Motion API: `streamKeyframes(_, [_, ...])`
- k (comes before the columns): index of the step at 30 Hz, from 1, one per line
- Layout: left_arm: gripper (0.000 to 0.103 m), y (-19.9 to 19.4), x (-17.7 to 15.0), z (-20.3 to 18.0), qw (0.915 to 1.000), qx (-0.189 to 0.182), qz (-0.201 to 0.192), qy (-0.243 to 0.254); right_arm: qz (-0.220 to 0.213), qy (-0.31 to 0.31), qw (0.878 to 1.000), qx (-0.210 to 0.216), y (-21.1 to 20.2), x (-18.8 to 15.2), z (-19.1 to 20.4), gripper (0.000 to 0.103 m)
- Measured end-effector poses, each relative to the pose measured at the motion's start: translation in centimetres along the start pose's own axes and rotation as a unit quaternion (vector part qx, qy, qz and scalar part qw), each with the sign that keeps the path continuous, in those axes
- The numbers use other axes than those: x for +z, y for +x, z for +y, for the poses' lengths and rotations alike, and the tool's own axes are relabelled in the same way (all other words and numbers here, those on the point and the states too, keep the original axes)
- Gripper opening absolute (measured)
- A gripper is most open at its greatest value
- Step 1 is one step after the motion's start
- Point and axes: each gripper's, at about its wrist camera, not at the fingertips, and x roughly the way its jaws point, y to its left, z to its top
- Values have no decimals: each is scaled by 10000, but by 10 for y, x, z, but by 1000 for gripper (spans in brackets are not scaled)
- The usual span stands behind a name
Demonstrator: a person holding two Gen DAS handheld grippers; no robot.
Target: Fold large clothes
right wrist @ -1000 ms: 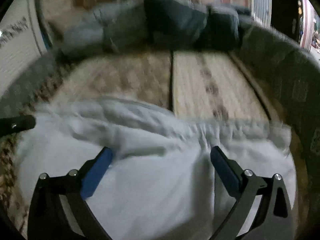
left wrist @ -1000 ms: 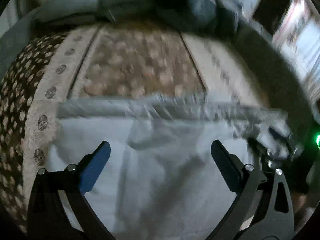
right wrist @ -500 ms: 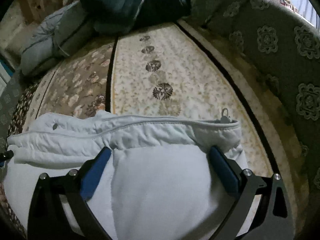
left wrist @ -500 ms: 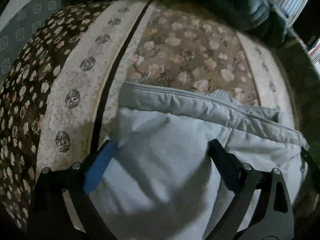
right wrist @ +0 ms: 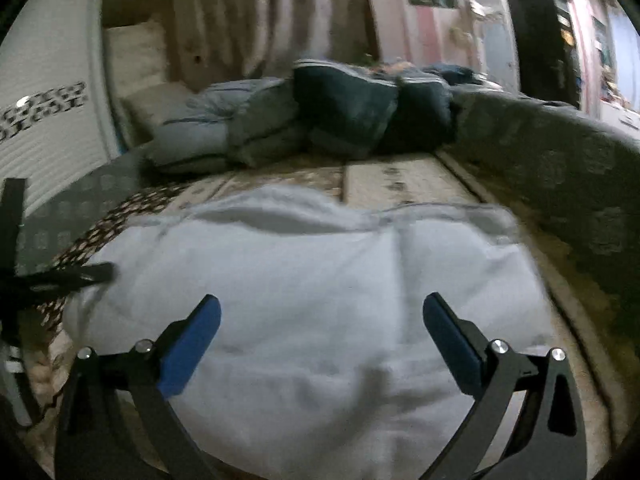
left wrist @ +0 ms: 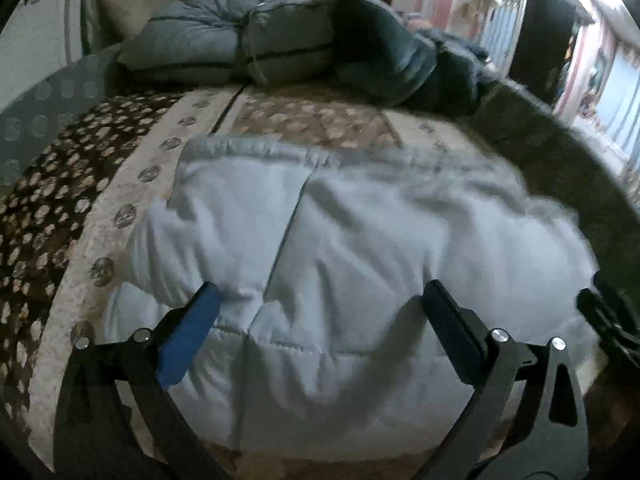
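Observation:
A pale blue padded jacket (left wrist: 360,248) lies folded in a thick bundle on the patterned bed cover (left wrist: 120,184). My left gripper (left wrist: 320,320) hovers open above the jacket's near edge, nothing between its fingers. In the right wrist view the same jacket (right wrist: 312,280) fills the lower middle, and my right gripper (right wrist: 320,328) hangs open over it, holding nothing. The left gripper's black frame (right wrist: 52,276) shows at the left edge of that view; part of the right gripper (left wrist: 612,316) shows at the right edge of the left wrist view.
Folded grey and dark blue padded garments (left wrist: 280,44) are stacked at the far end of the bed. A pillow (right wrist: 136,56) leans on the wall behind them. A dark patterned side cushion (right wrist: 560,168) runs along the right. Curtains (right wrist: 260,16) hang beyond.
Both grippers have pulled back and risen from the jacket, so more of the bed and room shows. The jacket stays folded on the cover.

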Motion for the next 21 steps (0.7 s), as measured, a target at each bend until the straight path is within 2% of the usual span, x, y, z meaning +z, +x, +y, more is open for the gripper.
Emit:
streamKeyframes(1, [100,2,-5,1,9999,66,-71,69,17,-48,10000,-29,6,-5,0,101])
streamKeyframes(3, [100,5,-14,11,9994,160,-247,180,-219,-172,9996,-54,13,-20,-7,101])
streamKeyframes(5, [100,4,-14,25,9996,89,-227,160,-389,-125,9985,-361,12,-26,-23,101])
streamKeyframes(7, [100,8,-11,39,9993,264,-237,72,-432,92,9970,-635,9,-31,-48,101])
streamKeyframes(10, [100,15,-12,64,9983,504,-285,-81,-341,107,9935,-1081,7,-39,-78,101])
streamKeyframes(13, [100,21,-19,85,9991,99,-222,-360,-6,454,9950,-884,10,-42,-113,101])
streamKeyframes(15, [100,18,-19,82,9991,169,-232,-303,239,431,9953,-835,12,-38,-116,101])
streamKeyframes(18, [100,9,-17,77,9991,282,-176,-261,598,450,9917,-1050,4,-26,-110,101])
streamKeyframes(21, [100,-1,-18,84,9984,58,91,-549,1004,544,9847,-1317,-11,-18,-102,101])
